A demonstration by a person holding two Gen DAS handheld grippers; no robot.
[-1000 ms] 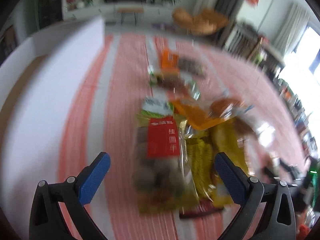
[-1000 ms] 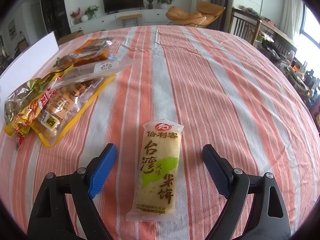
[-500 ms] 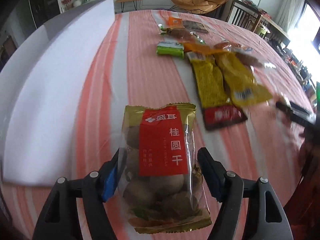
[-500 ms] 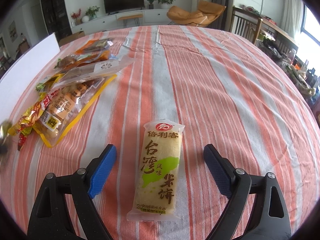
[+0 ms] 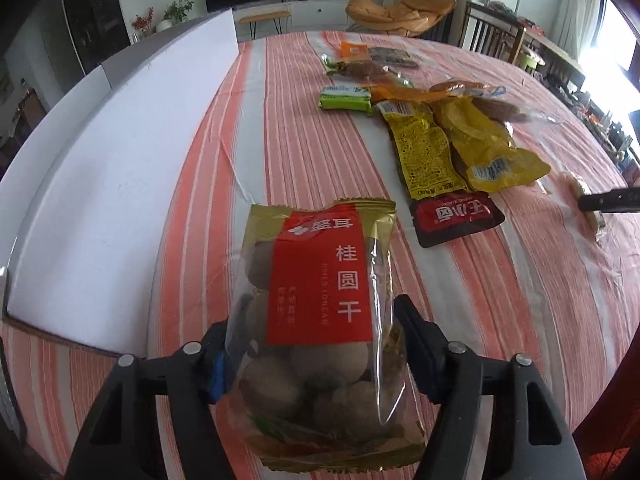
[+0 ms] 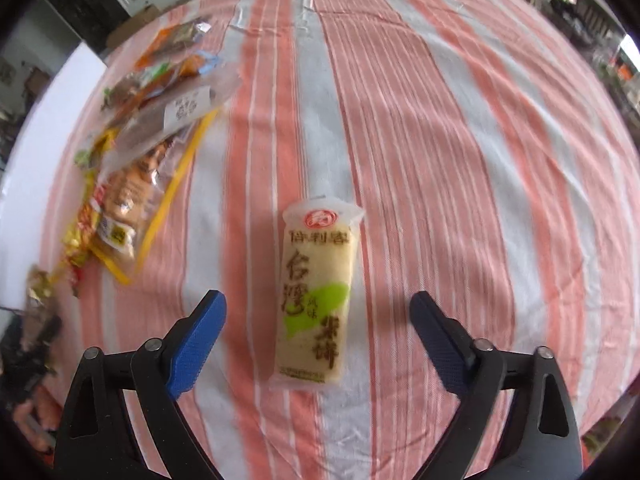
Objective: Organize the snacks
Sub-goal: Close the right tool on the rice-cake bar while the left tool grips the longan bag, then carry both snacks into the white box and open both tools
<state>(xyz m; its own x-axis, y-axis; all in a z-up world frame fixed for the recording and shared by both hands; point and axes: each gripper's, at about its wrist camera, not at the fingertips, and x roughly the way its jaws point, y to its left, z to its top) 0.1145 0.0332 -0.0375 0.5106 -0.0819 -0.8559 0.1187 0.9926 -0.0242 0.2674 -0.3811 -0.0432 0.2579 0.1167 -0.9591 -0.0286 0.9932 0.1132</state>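
My left gripper (image 5: 312,344) is shut on a dried longan bag (image 5: 320,316) with a red label and gold edges, held above the striped tablecloth (image 5: 288,128). My right gripper (image 6: 316,320) is open, its fingers on either side of a pale rice cracker packet (image 6: 318,296) lying flat on the cloth. A pile of other snack packets (image 5: 440,136) lies at the right of the left wrist view; it also shows at the left of the right wrist view (image 6: 140,152). The held bag appears blurred at the right wrist view's left edge (image 6: 40,292).
A white board (image 5: 100,168) lies along the table's left side. A green packet (image 5: 346,98) and orange packets (image 5: 360,68) lie farther back. Chairs and a TV cabinet stand beyond the table. My right gripper's finger (image 5: 608,202) shows at the left wrist view's right edge.
My left gripper closed on the longan bag and drew it back from the pile. My right gripper has tilted down over the rice cracker packet and stays open.
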